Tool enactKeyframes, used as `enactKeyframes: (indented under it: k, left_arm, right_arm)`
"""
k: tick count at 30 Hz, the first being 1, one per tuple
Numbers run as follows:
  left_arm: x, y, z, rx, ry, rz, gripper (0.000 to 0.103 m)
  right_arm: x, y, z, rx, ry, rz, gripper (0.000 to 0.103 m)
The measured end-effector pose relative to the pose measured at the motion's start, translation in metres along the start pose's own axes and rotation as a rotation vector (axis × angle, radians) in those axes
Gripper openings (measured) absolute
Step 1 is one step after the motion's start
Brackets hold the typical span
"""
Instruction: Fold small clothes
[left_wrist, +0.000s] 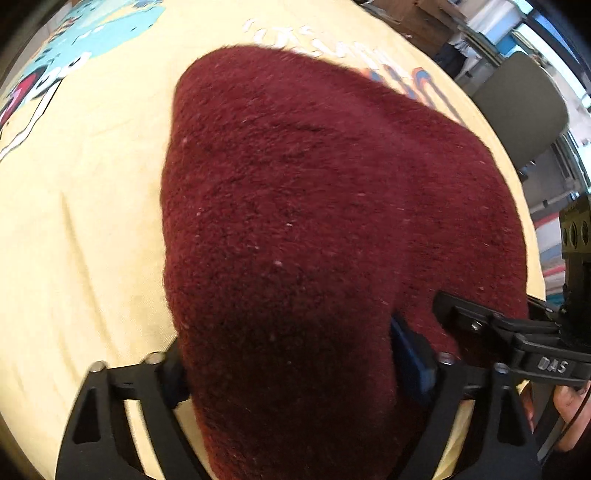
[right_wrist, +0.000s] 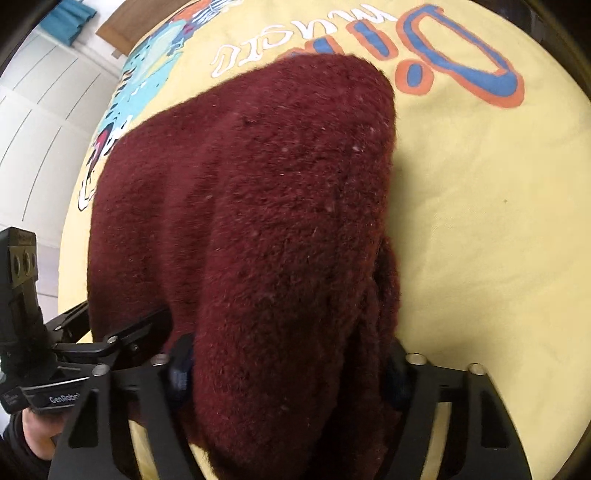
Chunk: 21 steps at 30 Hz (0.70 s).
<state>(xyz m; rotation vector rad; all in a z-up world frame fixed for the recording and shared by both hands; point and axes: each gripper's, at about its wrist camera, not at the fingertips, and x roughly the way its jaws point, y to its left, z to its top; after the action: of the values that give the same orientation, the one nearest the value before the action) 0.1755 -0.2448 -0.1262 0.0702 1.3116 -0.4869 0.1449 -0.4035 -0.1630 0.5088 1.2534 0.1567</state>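
A dark red fuzzy garment (left_wrist: 314, 206) lies over the yellow printed cloth on the table and fills the middle of both views; it also shows in the right wrist view (right_wrist: 258, 206). My left gripper (left_wrist: 291, 373) is shut on the garment's near edge, which drapes over and between its fingers. My right gripper (right_wrist: 291, 369) is shut on the same near edge further right, with cloth bunched on its right side. The right gripper also shows at the left view's right edge (left_wrist: 491, 325), and the left gripper at the right view's left edge (right_wrist: 110, 339).
The yellow cloth (right_wrist: 480, 221) carries blue and orange lettering (right_wrist: 461, 59) at the far side and a light blue print (left_wrist: 110, 26) at the far left. A grey chair (left_wrist: 524, 110) stands beyond the table's right edge. White panelled doors (right_wrist: 44, 129) are to the left.
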Motion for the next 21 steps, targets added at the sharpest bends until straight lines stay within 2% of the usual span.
enactKeyframes:
  k: [1, 3, 6, 9, 15, 18, 21]
  left_arm:
    - [-0.003, -0.002, 0.001, 0.016, -0.005, -0.002, 0.064]
    - [-0.013, -0.006, 0.003, 0.039, -0.019, -0.007, 0.054]
    - [-0.037, -0.007, 0.008, 0.070, -0.045, -0.042, 0.047]
    - [-0.066, 0.002, 0.014, 0.070, -0.091, -0.088, 0.045]
    - [-0.125, 0.041, 0.014, 0.069, -0.170, -0.100, 0.045]
    - [-0.143, 0.068, 0.007, 0.049, -0.199, -0.084, 0.045]
    - [-0.144, 0.087, -0.008, 0.025, -0.199, -0.068, 0.045]
  right_arm:
    - [-0.005, 0.003, -0.001, 0.002, -0.007, 0.021, 0.053]
    - [-0.013, 0.008, -0.002, -0.009, -0.021, 0.011, 0.049]
    - [-0.029, 0.016, -0.002, -0.023, -0.042, 0.012, 0.044]
    - [-0.053, 0.033, -0.003, -0.036, -0.099, 0.038, 0.043]
    - [-0.083, 0.097, 0.005, -0.129, -0.153, 0.063, 0.043]
    - [-0.079, 0.125, 0.010, -0.163, -0.152, 0.074, 0.043]
    - [-0.053, 0.162, 0.016, -0.170, -0.124, 0.065, 0.044]
